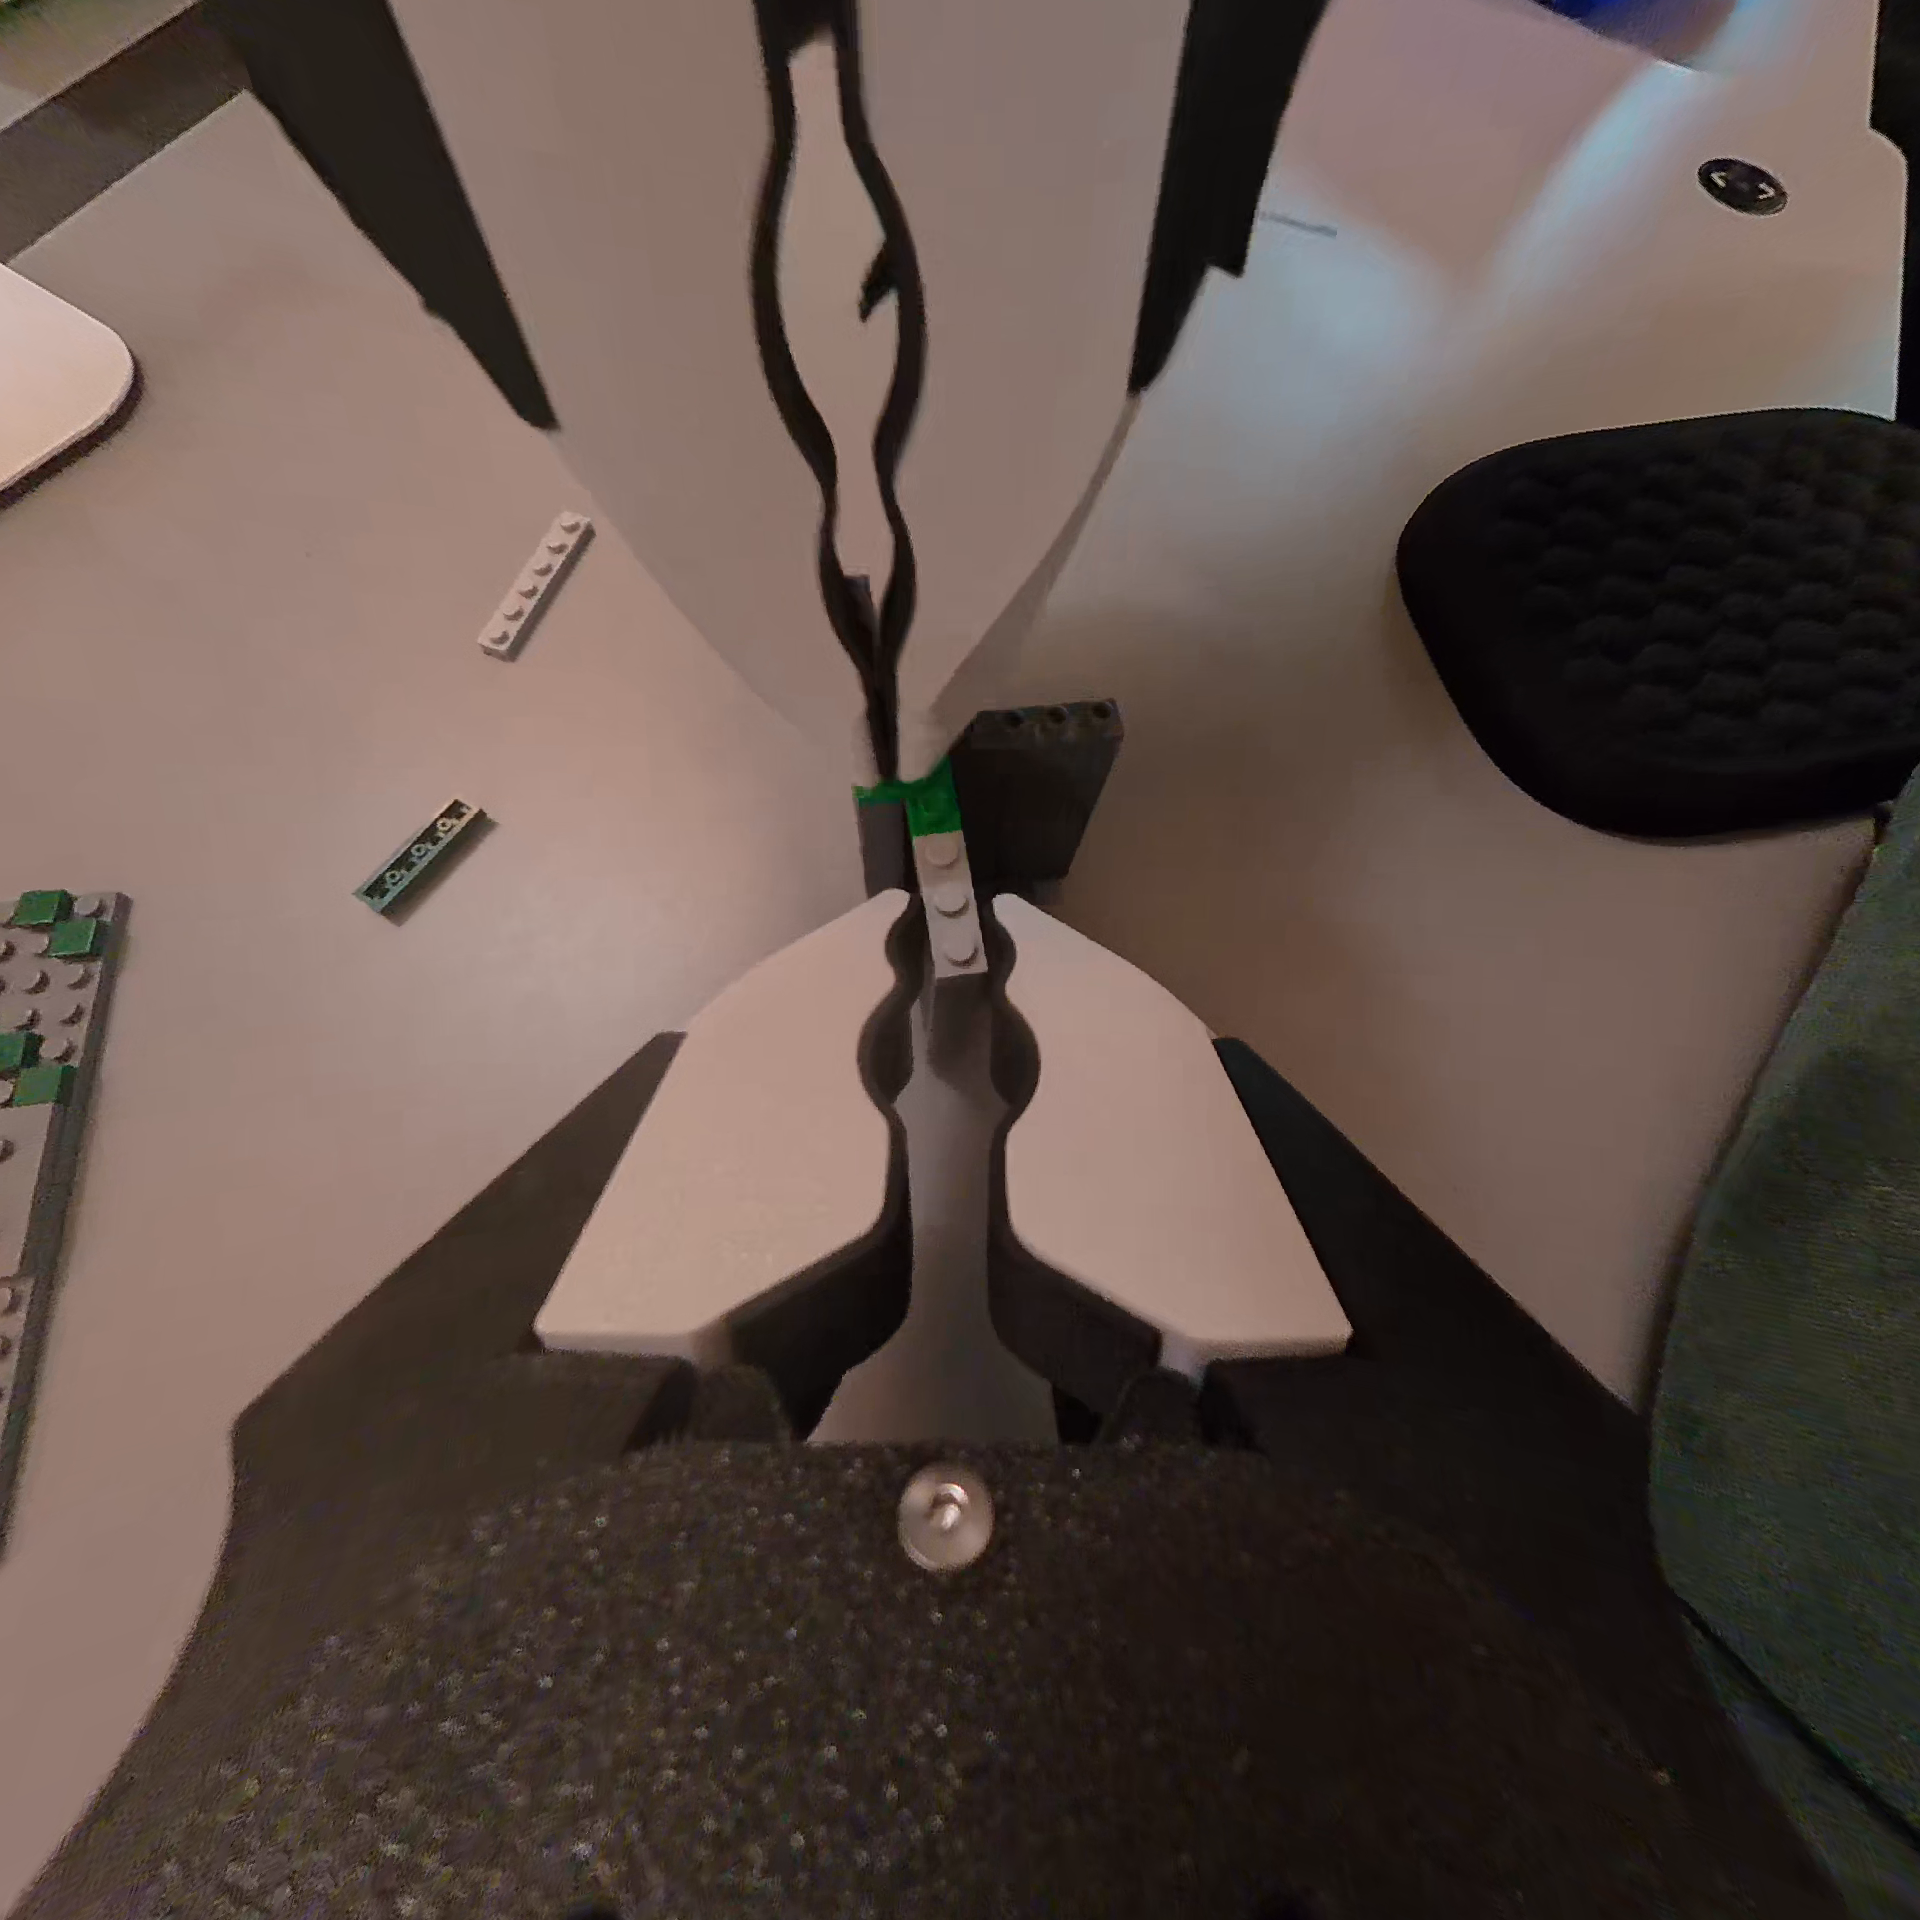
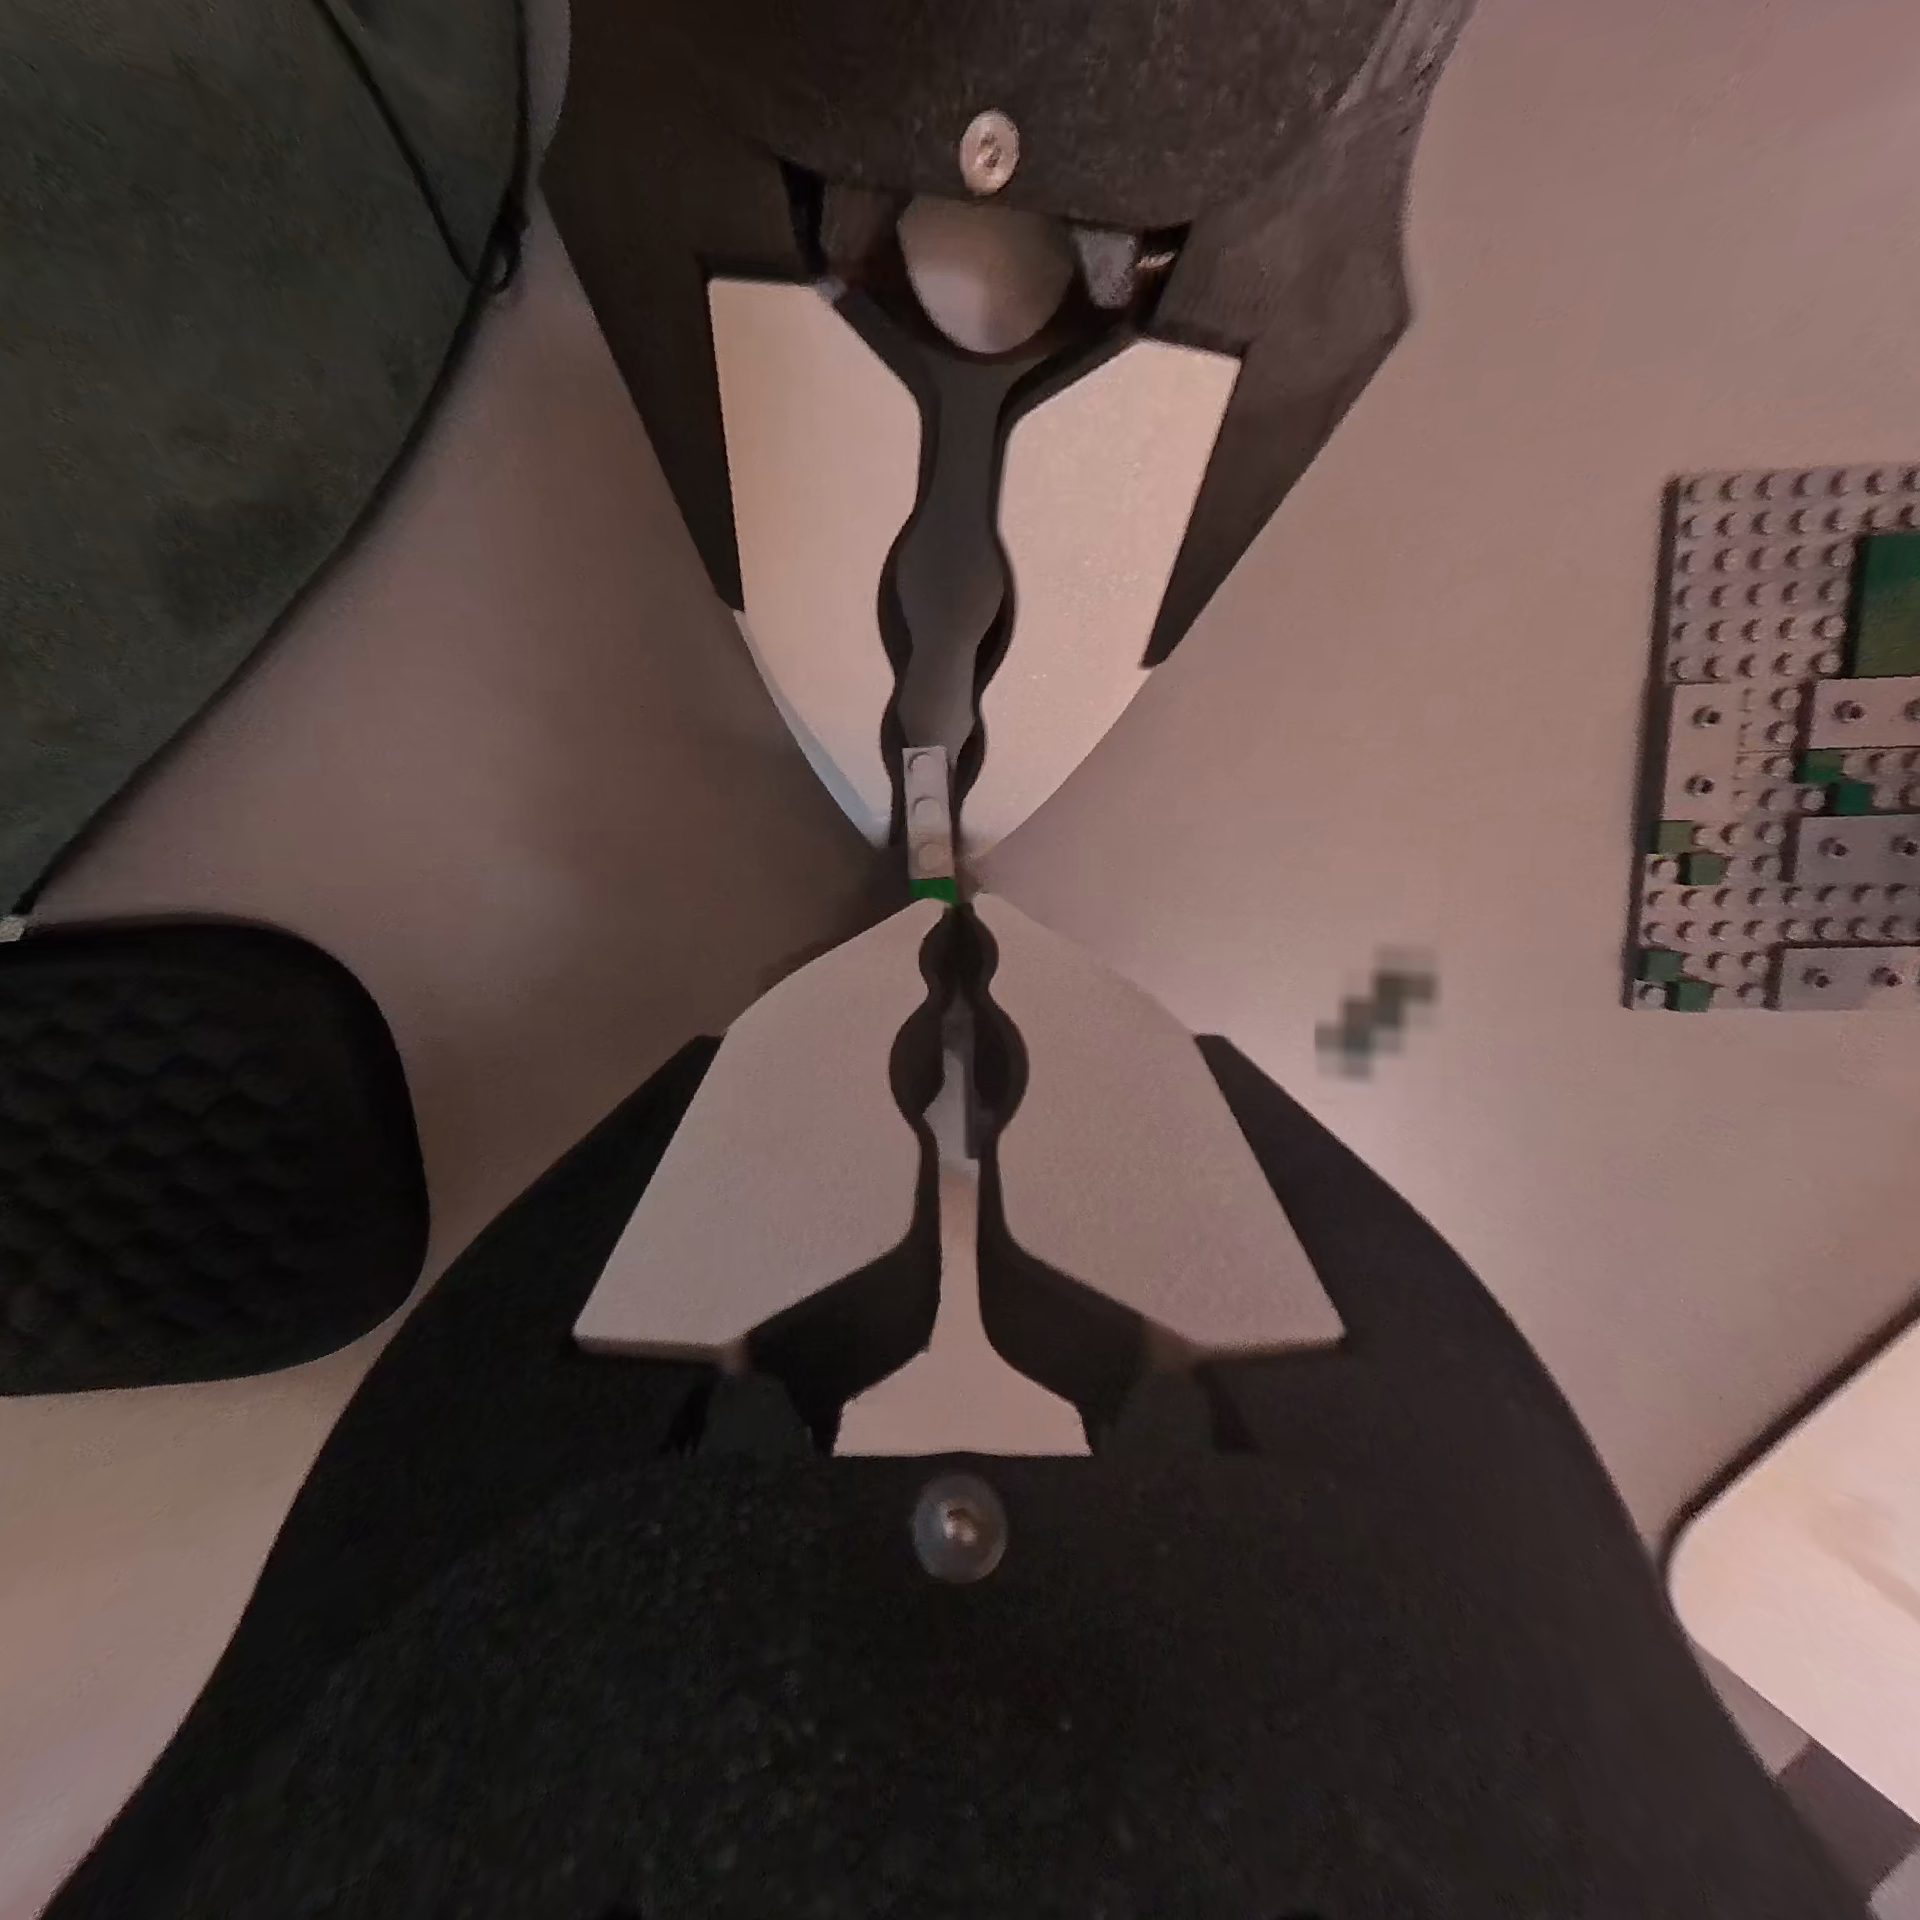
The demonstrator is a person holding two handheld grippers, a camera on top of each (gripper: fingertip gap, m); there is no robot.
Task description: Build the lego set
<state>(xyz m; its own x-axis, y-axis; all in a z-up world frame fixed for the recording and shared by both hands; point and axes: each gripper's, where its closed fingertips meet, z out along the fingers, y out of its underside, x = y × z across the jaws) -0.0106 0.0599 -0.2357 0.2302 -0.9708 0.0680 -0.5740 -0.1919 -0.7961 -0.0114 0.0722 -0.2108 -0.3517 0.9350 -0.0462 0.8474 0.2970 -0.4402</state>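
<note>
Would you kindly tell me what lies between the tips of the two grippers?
A light grey studded strip with a small green piece at its far end bridges left gripper and right gripper, clearest in the left wrist view.

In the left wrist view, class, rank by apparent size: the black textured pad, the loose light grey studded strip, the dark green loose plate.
1. Black textured pad, far the largest.
2. Light grey studded strip.
3. Dark green plate, only slightly smaller; nearly alike.
</note>
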